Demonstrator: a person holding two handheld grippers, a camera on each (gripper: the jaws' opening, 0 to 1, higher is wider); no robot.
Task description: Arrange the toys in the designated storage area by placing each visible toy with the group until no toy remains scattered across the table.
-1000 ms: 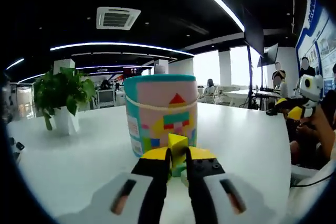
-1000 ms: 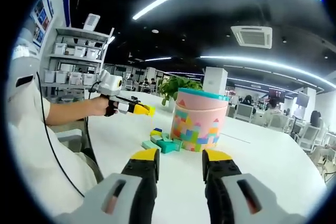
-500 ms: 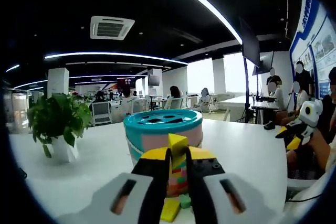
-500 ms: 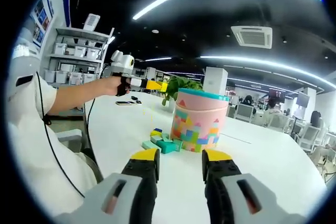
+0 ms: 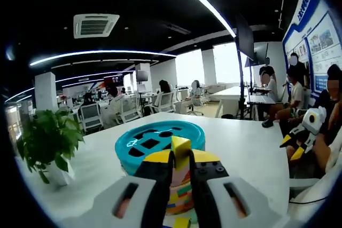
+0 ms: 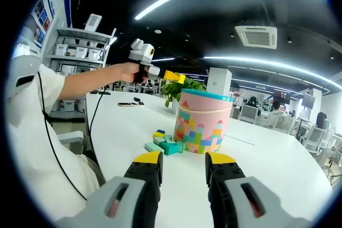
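Note:
My left gripper (image 5: 180,159) is shut on a small yellow block (image 5: 180,148) and hangs just above the pink toy bucket's teal lid (image 5: 155,138), which has shaped holes. In the right gripper view, the left gripper (image 6: 172,75) is high, up and to the left of the bucket (image 6: 202,124), with a hand around it. Several loose blocks (image 6: 163,144), teal, yellow and blue, lie on the white table (image 6: 128,132) at the bucket's foot. My right gripper (image 6: 181,167) stands open over the table, short of the blocks, with nothing between its jaws.
A potted plant (image 5: 47,141) stands on the table to the left of the bucket. A dark phone (image 6: 127,104) lies farther back. The person's arm and white shirt (image 6: 32,132) fill the left of the right gripper view. Seated people and office desks sit beyond the table's edge.
My left gripper has risen with the yellow block, from the bucket's base to above its lid. The right gripper has stayed open and still.

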